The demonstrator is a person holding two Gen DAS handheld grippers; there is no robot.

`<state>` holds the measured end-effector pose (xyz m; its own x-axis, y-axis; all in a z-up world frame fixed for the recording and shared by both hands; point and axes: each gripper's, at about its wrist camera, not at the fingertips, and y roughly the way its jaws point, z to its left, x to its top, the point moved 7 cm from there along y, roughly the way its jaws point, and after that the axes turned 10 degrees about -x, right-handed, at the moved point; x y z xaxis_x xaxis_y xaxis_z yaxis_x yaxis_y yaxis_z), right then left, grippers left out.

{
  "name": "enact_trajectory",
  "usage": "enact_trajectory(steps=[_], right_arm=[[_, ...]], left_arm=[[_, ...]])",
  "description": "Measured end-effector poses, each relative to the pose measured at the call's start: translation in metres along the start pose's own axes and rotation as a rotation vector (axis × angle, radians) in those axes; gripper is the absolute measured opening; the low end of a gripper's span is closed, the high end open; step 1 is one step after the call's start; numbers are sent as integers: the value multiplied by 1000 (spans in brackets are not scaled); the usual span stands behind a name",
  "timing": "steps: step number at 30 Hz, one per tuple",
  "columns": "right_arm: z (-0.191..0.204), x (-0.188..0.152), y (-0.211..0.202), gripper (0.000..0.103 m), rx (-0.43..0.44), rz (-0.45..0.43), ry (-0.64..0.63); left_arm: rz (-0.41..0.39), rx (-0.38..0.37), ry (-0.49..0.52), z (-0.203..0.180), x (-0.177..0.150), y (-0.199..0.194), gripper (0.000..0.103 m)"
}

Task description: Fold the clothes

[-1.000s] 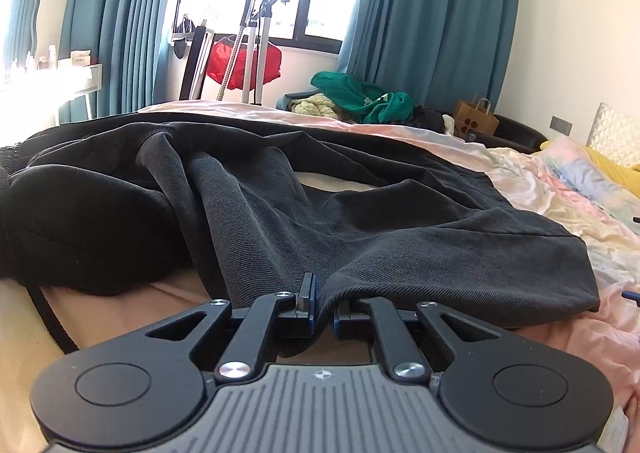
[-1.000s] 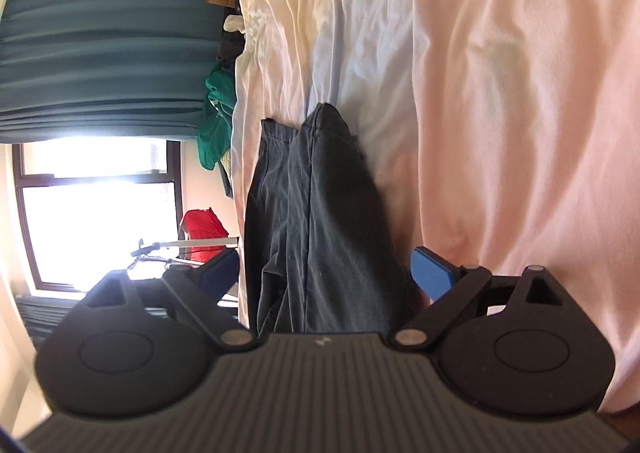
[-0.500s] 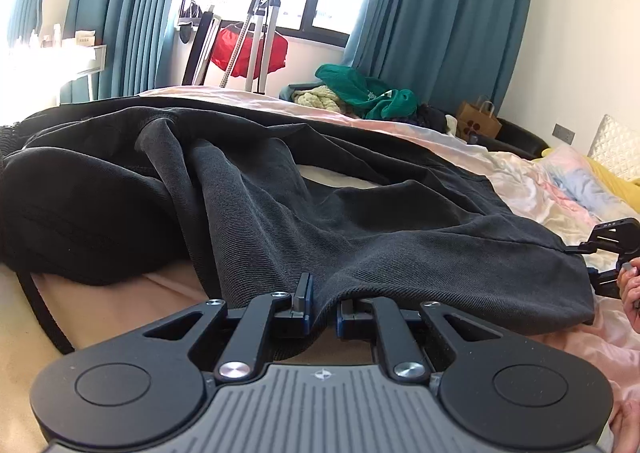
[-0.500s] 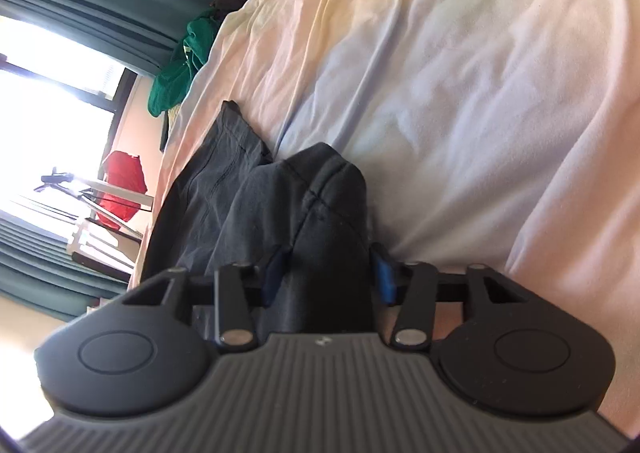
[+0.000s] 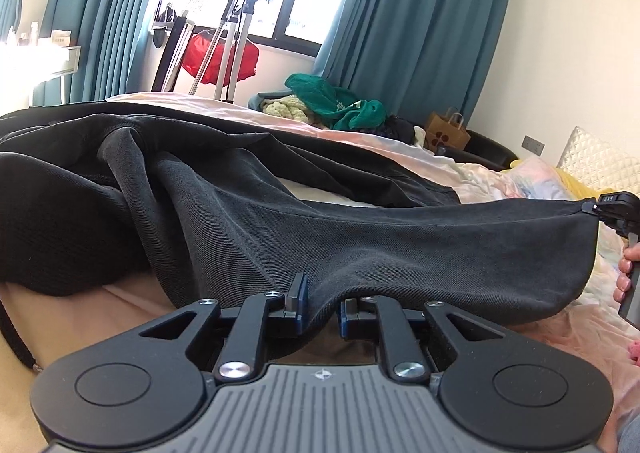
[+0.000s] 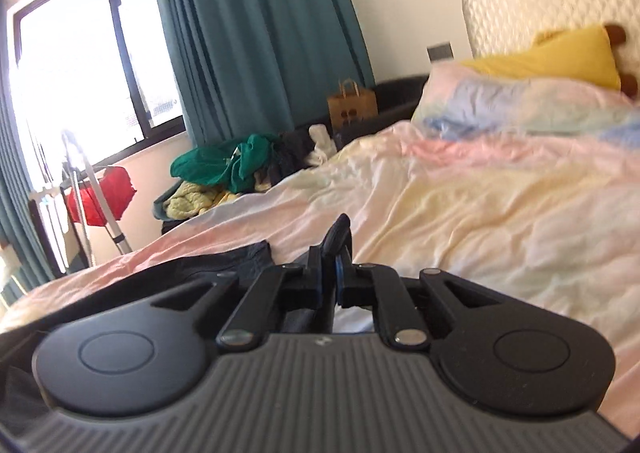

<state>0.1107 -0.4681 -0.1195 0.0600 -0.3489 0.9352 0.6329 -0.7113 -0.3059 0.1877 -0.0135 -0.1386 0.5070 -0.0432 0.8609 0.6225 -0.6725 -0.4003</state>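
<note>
A dark grey garment [image 5: 280, 221], likely trousers, lies spread on the bed [image 5: 472, 169]. My left gripper [image 5: 320, 305] is shut on its near hem, with cloth bunched between the blue pads. My right gripper [image 6: 334, 277] is shut on another corner of the same garment [image 6: 224, 265]; a fold of dark cloth sticks up between its fingers. In the left wrist view the right gripper [image 5: 616, 213] shows at the far right, holding that corner lifted off the bed, so the hem hangs stretched between the two grippers.
The bed has a pastel pink, yellow and blue sheet [image 6: 480, 205], with pillows [image 6: 520, 101] at the headboard. A pile of green and yellow clothes [image 5: 336, 105] and a paper bag [image 5: 446, 133] sit beyond the bed. A red bag on a rack [image 5: 220, 57] stands by the window.
My right gripper closed on the garment's corner, turned upright and lifted it off the bed. The hem now hangs taut between both grippers. The left gripper kept its grip.
</note>
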Motion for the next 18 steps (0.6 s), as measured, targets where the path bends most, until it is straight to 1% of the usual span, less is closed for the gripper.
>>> enact_trajectory(steps=[2, 3, 4, 5, 6, 8, 9, 10, 11, 12, 13, 14, 15, 16, 17, 18], right_arm=[[2, -16, 18, 10, -25, 90, -50], [-1, -27, 29, 11, -27, 161, -50], [-6, -41, 40, 11, -17, 255, -32], [-17, -54, 49, 12, -19, 341, 7], [-28, -60, 52, 12, -30, 381, 51], [-52, -69, 52, 17, -15, 442, 233], [-62, -73, 51, 22, -4, 478, 335], [-73, -77, 49, 32, 8, 512, 438], [-80, -81, 45, 43, 9, 538, 512], [-86, -84, 40, 47, 7, 561, 579], [-90, -83, 34, 53, 4, 554, 611], [-94, -80, 28, 63, 0, 540, 634], [-97, -77, 22, 70, -3, 525, 657], [-97, -72, 16, 83, -30, 512, 634], [-96, -67, 9, 85, -64, 499, 598], [-88, -60, 4, 86, -103, 495, 484]], left_arm=[[-10, -19, -7, 1, 3, 0, 15], [-10, -28, -14, 2, 4, 1, 16], [-8, -35, -25, 3, 4, 2, 16], [-4, -37, -37, 4, 5, 3, 16], [1, -34, -44, 4, 4, 4, 16], [9, -30, -41, 5, 3, 4, 16], [12, -28, -41, 6, 2, 4, 17], [14, -29, -46, 7, 1, 3, 18], [13, -30, -55, 9, 0, 2, 19], [12, -32, -65, 10, 0, 2, 19], [11, -32, -71, 11, -1, 2, 19], [9, -30, -73, 11, -1, 1, 19], [8, -28, -75, 11, -2, 1, 19], [9, -24, -80, 11, -3, 1, 20], [12, -17, -84, 11, -5, 1, 21], [14, -10, -85, 11, -7, 1, 21]])
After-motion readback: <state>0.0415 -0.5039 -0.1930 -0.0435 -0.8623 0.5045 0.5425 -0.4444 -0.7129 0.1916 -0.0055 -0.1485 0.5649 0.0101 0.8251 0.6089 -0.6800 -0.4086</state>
